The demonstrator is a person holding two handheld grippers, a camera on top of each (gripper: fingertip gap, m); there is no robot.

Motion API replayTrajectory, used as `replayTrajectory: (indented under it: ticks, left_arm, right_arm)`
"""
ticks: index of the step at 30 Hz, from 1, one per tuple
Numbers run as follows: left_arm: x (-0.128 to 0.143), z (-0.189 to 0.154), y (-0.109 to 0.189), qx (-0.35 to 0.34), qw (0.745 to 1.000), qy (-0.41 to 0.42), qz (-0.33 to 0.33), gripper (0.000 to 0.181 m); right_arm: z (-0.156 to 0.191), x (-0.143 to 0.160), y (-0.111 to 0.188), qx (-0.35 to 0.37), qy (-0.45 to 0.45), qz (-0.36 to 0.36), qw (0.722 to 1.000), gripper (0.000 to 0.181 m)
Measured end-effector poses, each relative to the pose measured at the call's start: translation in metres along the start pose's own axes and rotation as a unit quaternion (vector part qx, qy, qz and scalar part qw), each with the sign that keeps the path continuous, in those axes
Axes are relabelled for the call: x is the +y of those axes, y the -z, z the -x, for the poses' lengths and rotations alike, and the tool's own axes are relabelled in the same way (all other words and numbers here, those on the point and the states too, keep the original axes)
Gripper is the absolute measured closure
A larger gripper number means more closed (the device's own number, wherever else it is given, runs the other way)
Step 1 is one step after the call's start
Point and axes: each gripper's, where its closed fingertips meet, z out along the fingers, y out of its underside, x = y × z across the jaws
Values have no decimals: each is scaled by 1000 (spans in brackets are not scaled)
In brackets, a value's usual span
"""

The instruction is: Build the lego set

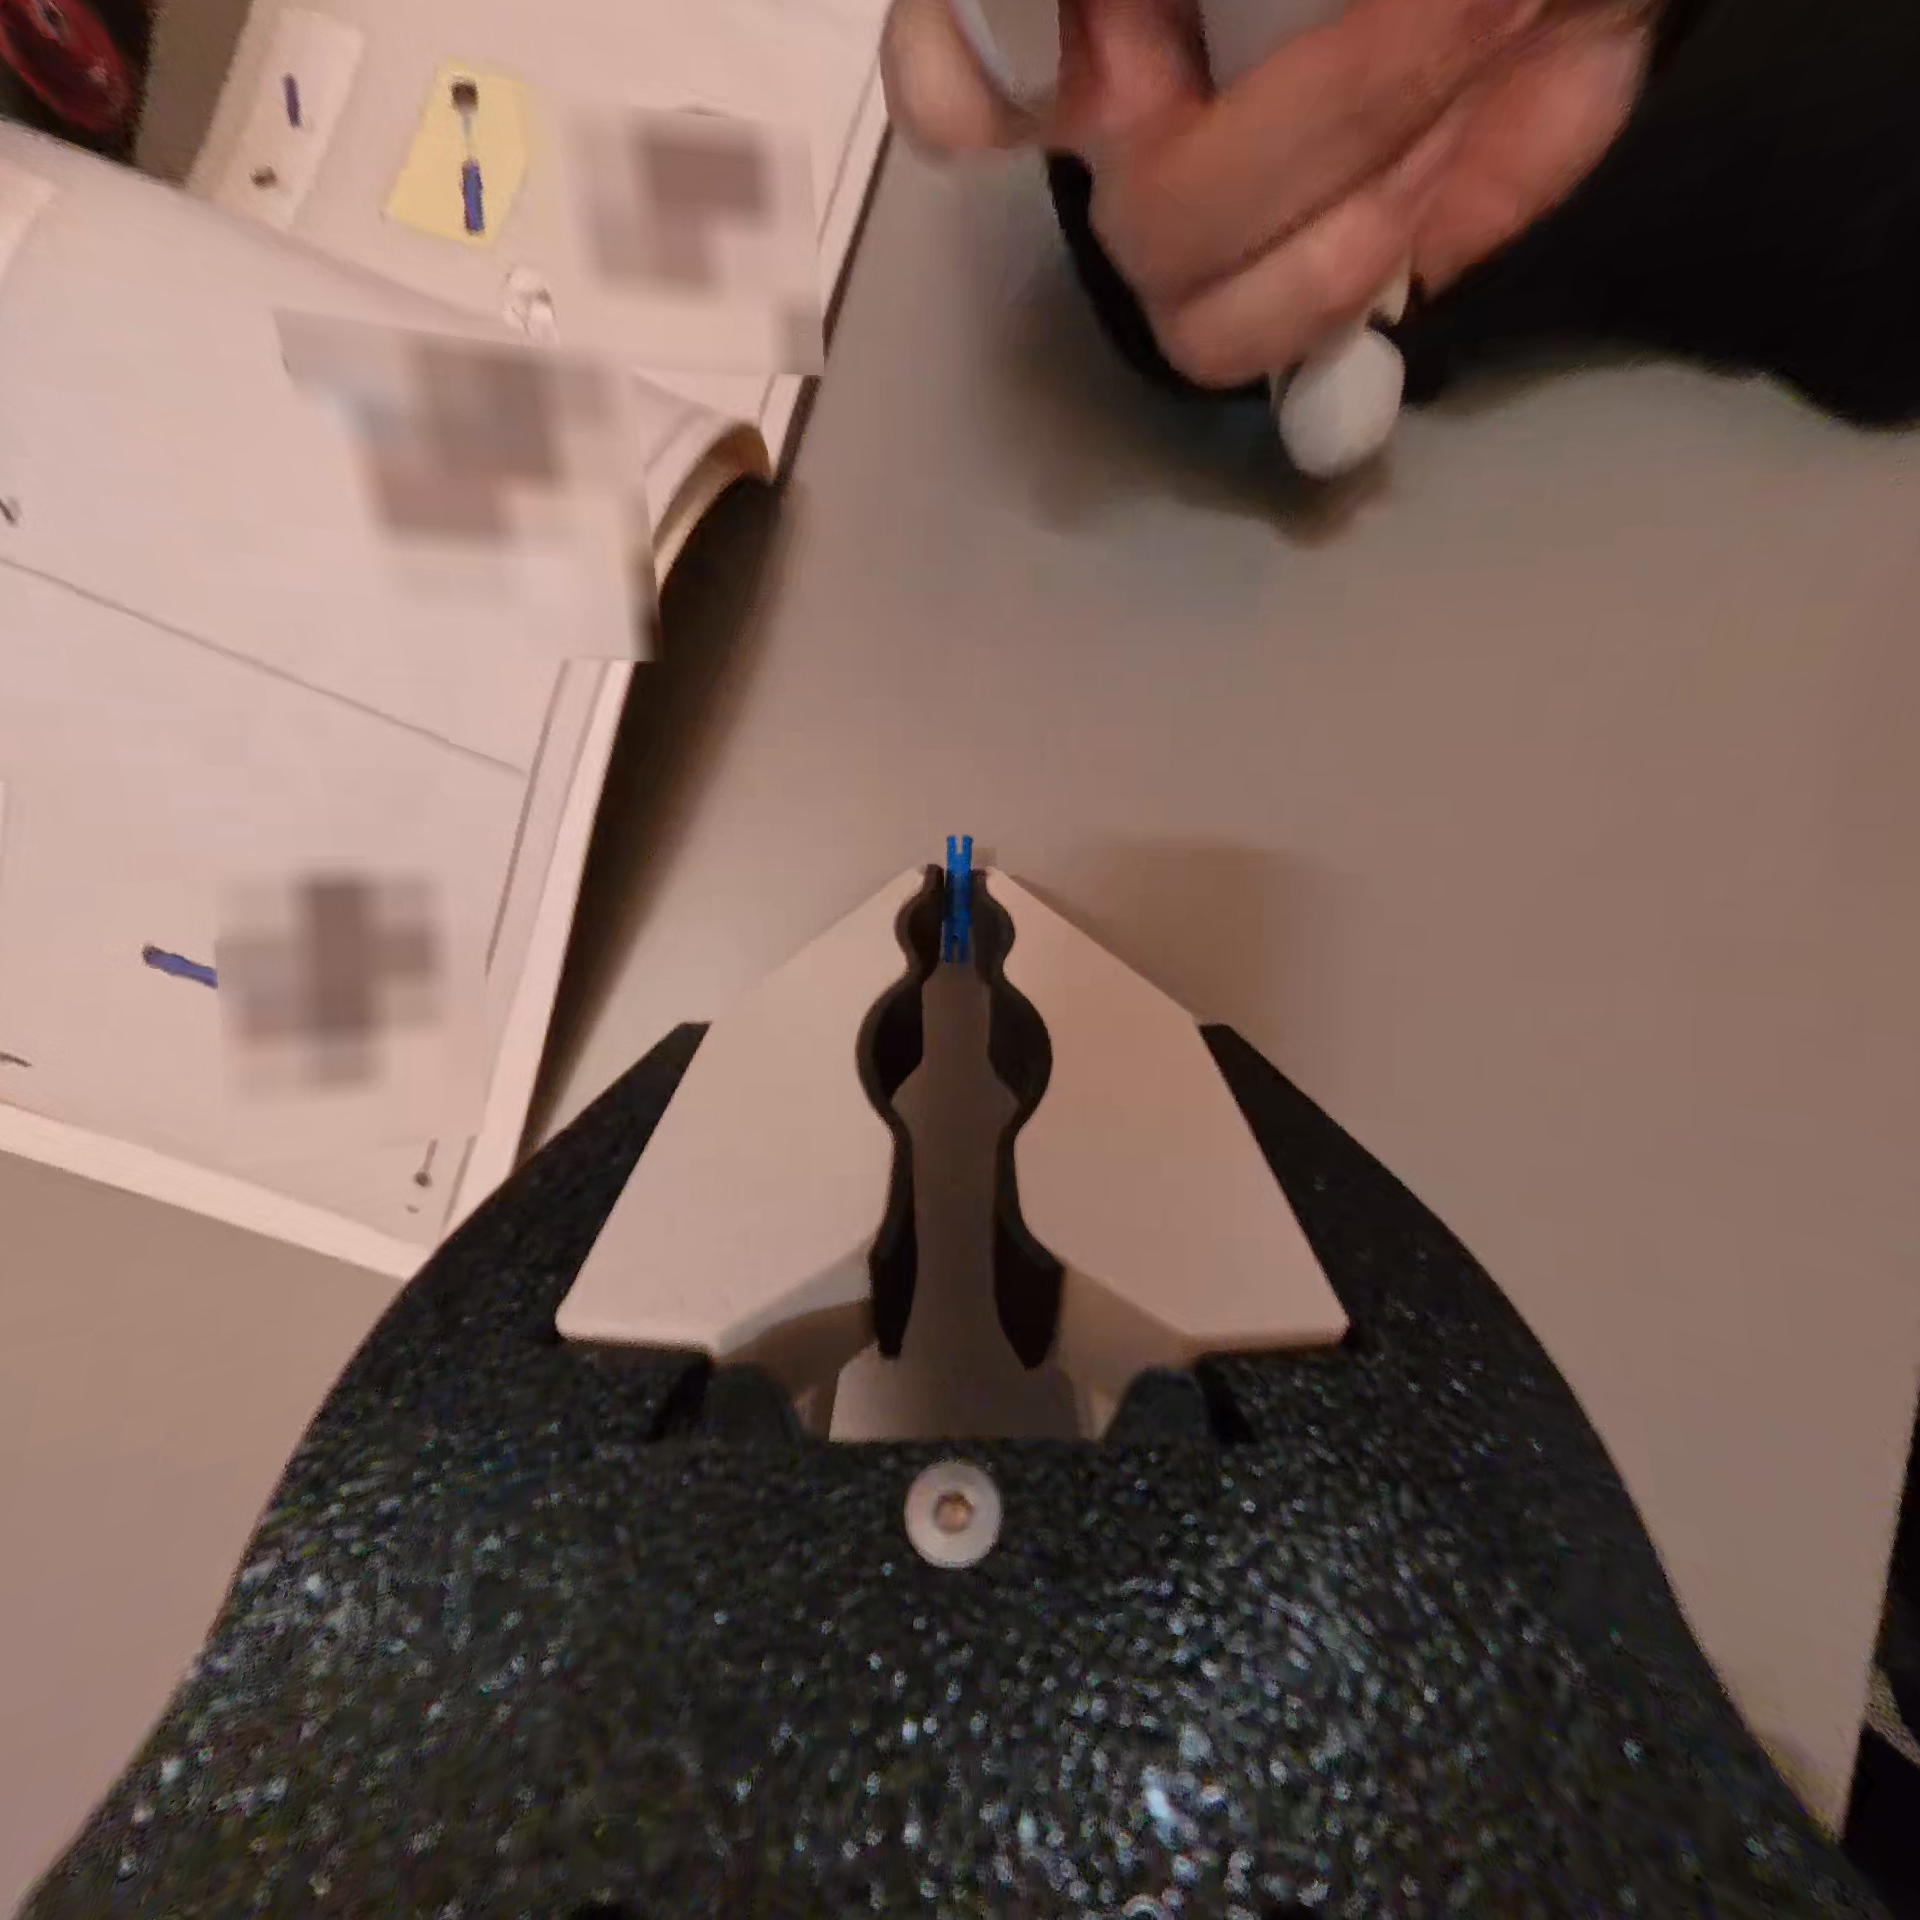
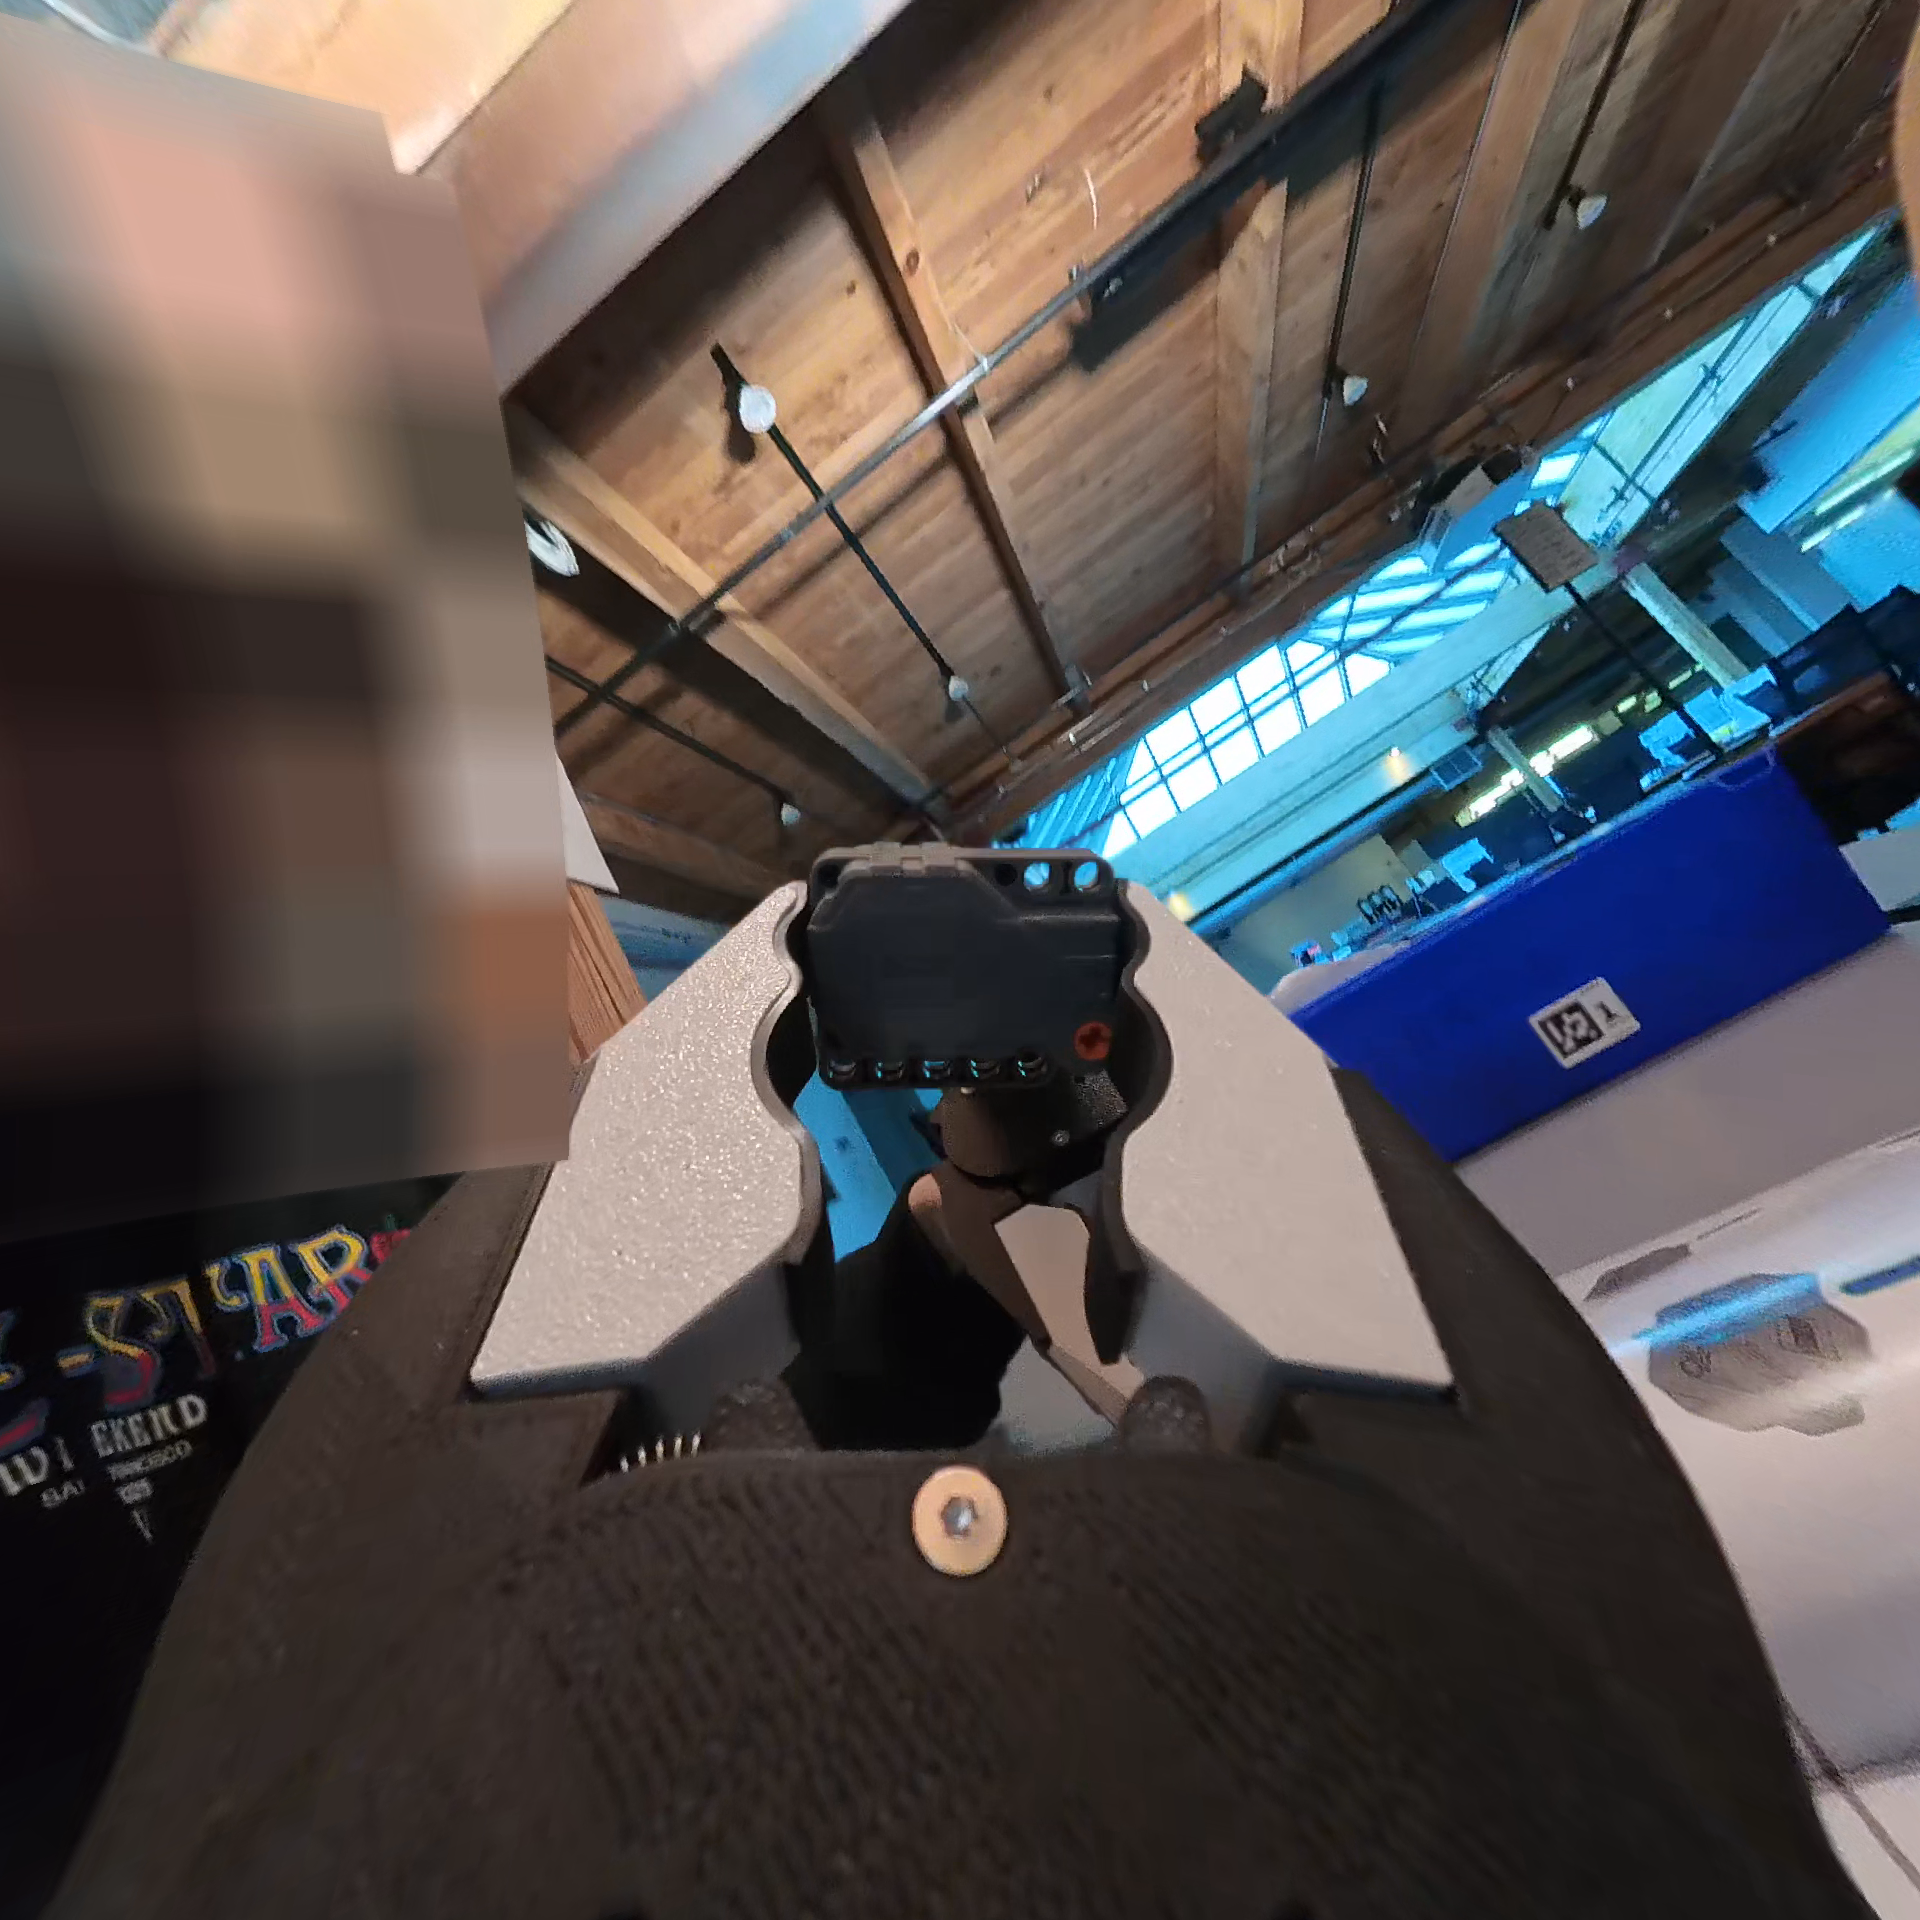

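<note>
The left claw (image 1: 958, 883) pinches a small blue pin (image 1: 957, 902) above the grey worktop (image 1: 1351, 727), while the right claw (image 2: 961, 935) clamps a dark grey motor block (image 2: 961, 971).

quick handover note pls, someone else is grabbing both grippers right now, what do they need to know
Left gripper: shut on a small blue pin, pinched at the very fingertips, held above the grey table.
Right gripper: shut on a dark grey lego block, tilted up toward the wooden ceiling; the block has a row of holes along its near edge and a red spot at one corner.
Open instruction booklet lies on the table to the left of the left gripper.
Done: both parts picked up.
Left: the pin is not yet in the block; likely bring the two together and press it into a hole, checking the booklet.
</note>
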Motion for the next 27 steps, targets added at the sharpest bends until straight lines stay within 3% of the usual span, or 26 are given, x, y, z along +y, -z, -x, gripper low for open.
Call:
replayTrajectory:
  ticks: [2, 9, 12, 15, 17, 19, 23, 25, 27]
  left_arm:
    - [12, -3, -4, -8, 1000, -6, 4, 174]
    - [15, -8, 3, -24, 997, -26, -61, 155]
    - [-17, -2, 32, -87, 981, -86, -154, 142]
    - [-65, -2, 70, -173, 938, -150, -261, 137]
    - [-86, -7, 83, -227, 906, -210, -289, 129]
    - [-95, -11, 84, -255, 888, -257, -285, 126]
    - [-95, -18, 76, -242, 887, -288, -267, 142]
    - [-86, -17, 74, -222, 902, -285, -235, 142]
    - [-67, -9, 71, -198, 926, -277, -164, 142]
  right_arm:
    - [-4, 8, -2, 15, 6, 25, 1000, 127]
    - [-5, 26, -8, 17, -12, 70, 997, 127]
    - [-5, 33, -10, 12, -37, 83, 996, 127]
    - [-8, 44, -12, 12, -65, 100, 993, 128]
    - [-2, 51, -15, -9, -94, 106, 990, 128]
    - [0, 58, -18, -14, -106, 114, 988, 128]
    - [2, 65, -19, -15, -124, 130, 984, 127]
    - [-3, 74, -16, 7, -111, 167, 980, 128]
    - [-15, 73, -11, 57, -49, 198, 977, 116]
